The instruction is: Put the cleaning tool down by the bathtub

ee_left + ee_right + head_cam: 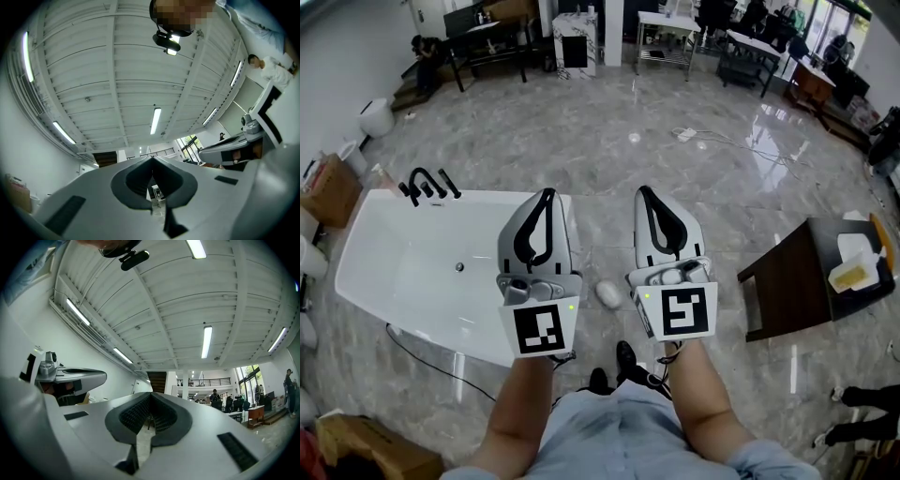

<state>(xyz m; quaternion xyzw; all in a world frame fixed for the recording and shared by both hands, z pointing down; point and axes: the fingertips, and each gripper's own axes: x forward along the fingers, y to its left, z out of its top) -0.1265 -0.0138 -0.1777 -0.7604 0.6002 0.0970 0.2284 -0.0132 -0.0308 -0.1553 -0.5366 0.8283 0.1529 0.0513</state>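
Head view, left hand-held gripper (pixel 547 194) overlapping bathtub (pixel 403 253)

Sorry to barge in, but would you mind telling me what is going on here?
A person stands on a marble floor with a two-jaw tool in each hand. The left tool and the right tool are both shut on nothing and held out side by side. A white bathtub sits to the person's left. A small white object lies on the floor by its near corner. It may be the cleaning tool, already put down, though I cannot be sure.
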